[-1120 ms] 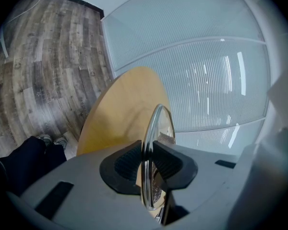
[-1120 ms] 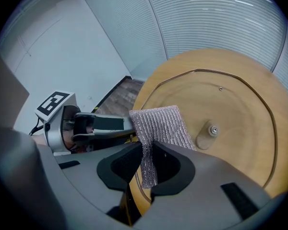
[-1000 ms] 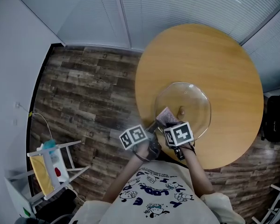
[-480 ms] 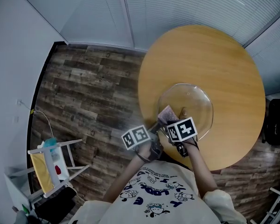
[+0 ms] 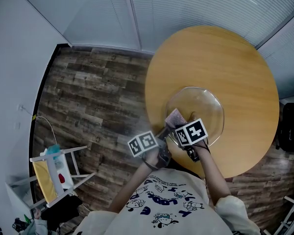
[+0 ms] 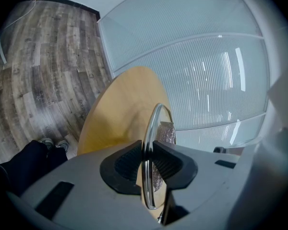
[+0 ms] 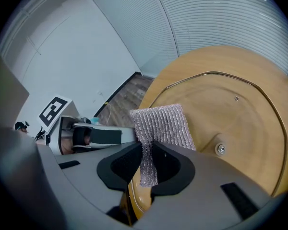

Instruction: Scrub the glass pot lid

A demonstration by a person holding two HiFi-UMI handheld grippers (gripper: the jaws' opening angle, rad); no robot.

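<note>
Left gripper (image 6: 147,163) pinches the glass pot lid (image 5: 202,105) at its near rim; right gripper (image 7: 149,166) clamps a silver scrub cloth (image 7: 161,123).
Tabletop (image 5: 210,53) lies under the lid, cloth against the lid's near glass. Scrubbing judged in hand; next, drag the cloth across the lid's remaining glass, rim held firm.

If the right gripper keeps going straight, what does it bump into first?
Most likely the clear round glass pot lid. The right gripper is shut on a silvery mesh scrubbing cloth, which reaches out over the glass just ahead, though how close it is is hard to judge.
</note>
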